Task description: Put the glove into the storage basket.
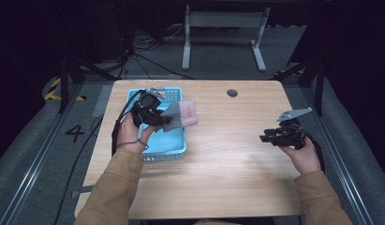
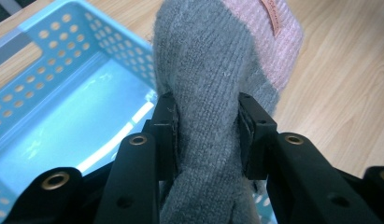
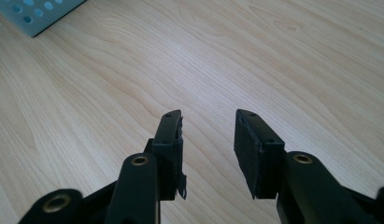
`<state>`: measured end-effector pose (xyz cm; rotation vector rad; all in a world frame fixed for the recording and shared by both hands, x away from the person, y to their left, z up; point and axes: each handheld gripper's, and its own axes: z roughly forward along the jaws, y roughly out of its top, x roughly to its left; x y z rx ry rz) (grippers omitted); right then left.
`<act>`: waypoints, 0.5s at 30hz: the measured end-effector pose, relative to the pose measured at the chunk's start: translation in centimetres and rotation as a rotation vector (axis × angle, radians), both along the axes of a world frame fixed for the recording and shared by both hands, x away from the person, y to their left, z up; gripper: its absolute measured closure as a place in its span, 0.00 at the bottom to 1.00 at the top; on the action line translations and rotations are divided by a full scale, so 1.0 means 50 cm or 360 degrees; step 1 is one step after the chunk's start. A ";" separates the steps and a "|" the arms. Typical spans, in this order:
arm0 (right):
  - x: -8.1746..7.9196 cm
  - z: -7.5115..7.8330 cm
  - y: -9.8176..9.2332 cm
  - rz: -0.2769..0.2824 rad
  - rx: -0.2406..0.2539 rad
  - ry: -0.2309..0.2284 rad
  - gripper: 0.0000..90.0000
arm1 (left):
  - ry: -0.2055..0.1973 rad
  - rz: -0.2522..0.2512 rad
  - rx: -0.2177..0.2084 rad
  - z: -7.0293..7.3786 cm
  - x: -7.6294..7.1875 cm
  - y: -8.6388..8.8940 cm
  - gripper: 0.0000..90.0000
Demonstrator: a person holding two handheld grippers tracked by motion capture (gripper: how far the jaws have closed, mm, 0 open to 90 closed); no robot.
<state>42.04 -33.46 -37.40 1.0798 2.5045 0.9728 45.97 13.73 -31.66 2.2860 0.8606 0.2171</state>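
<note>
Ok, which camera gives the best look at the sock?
The left gripper view: the sock is close up there, grey knit with a pink end and a small tag, pinched between the left gripper jaws. The high view shows it small, over the basket edge. The right gripper view looks at table.

I see wide free room across the light wooden table (image 1: pixel 227 154): the whole middle and near strip lie bare, so either hand can pass there. The one obstacle on the left is the light blue perforated plastic basket (image 1: pixel 173 151), its walls rising near the table's left edge. My left gripper (image 1: pixel 157 117) hangs over it, clamped on a grey and pink knitted sock (image 1: pixel 183 114) that juts past the basket's right wall. My right gripper (image 1: pixel 267 137), jaws apart with nothing between them, hovers over bare wood, well apart from the basket. A small dark round grommet (image 1: pixel 232 93) sits flush near the far edge.
</note>
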 end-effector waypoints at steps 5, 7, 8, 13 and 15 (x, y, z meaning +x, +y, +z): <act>-0.007 -0.003 -0.011 -0.0029 0.0001 0.0010 0.69 | 0.0020 0.0047 0.0006 -0.008 0.025 0.039 0.72; -0.009 -0.006 -0.013 -0.0041 -0.0002 0.0013 0.69 | 0.0030 0.0085 0.0007 -0.010 0.034 0.055 0.72; -0.011 -0.007 -0.014 -0.0045 -0.0004 0.0017 0.69 | 0.0033 0.0097 0.0005 -0.012 0.037 0.060 0.72; -0.020 -0.007 -0.017 -0.0054 -0.0012 0.0016 0.69 | 0.0062 0.0129 0.0040 -0.023 0.055 0.081 0.72; -0.024 -0.008 -0.018 -0.0060 -0.0016 0.0015 0.68 | 0.0065 0.0141 0.0050 -0.026 0.061 0.087 0.72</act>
